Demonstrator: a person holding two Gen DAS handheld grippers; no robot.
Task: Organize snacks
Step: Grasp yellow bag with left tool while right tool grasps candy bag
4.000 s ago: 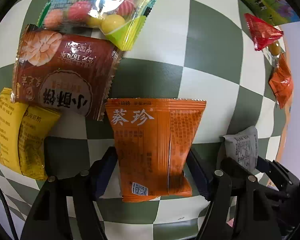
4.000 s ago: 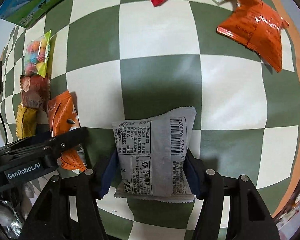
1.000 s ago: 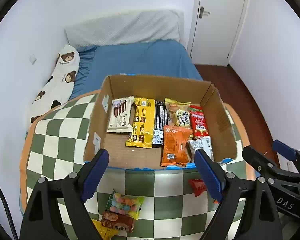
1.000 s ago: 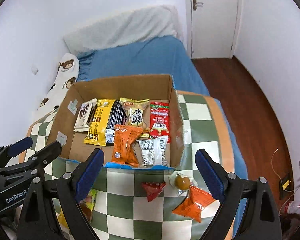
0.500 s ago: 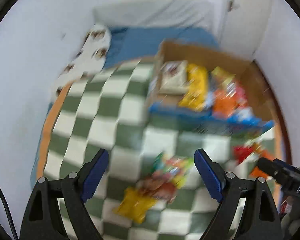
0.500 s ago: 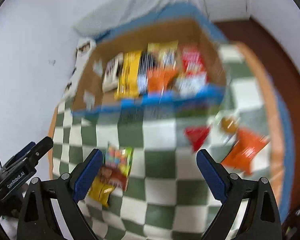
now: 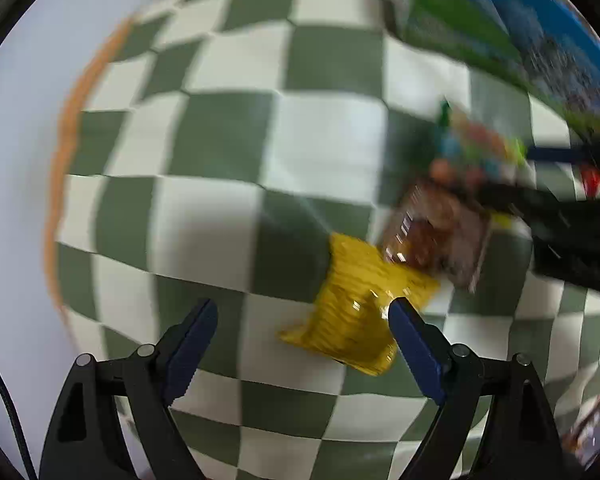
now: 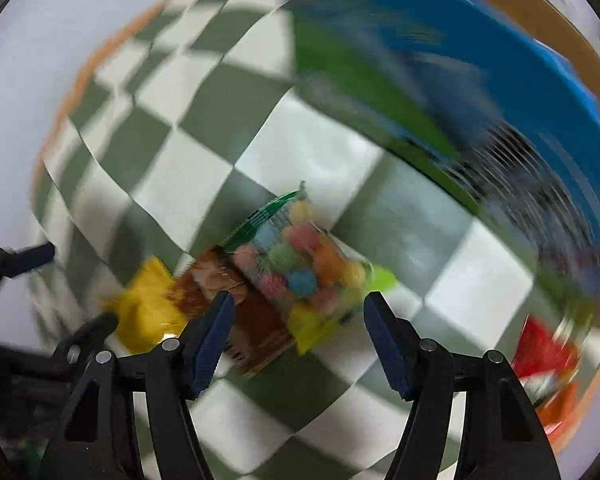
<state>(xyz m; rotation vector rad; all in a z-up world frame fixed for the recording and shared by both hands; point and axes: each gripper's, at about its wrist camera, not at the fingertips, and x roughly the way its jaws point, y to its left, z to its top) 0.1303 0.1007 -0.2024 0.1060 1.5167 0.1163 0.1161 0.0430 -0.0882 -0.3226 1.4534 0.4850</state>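
Observation:
Three snacks lie in a row on the green-and-white checked cloth (image 7: 220,128): a yellow packet (image 7: 356,312), a brown packet (image 7: 436,236) and a clear bag of coloured candies (image 8: 300,264). My left gripper (image 7: 304,332) points down at the cloth, open, with the yellow packet just inside its right finger. My right gripper (image 8: 300,334) hangs over the candy bag and the brown packet (image 8: 252,320). Its jaws are closing, the bag lies below the gap, and the pads do not press on it. Both views are blurred by motion.
The cardboard box with its blue and green printed side (image 8: 420,60) stands beyond the snacks. A red packet (image 8: 540,344) and an orange packet (image 8: 560,408) lie at the right. The cloth's orange border (image 7: 64,152) marks the table edge at the left.
Both views have swung down from the box of snacks to the cloth, close over the three packets. The right jaws stand narrower than before. The left jaws keep their width.

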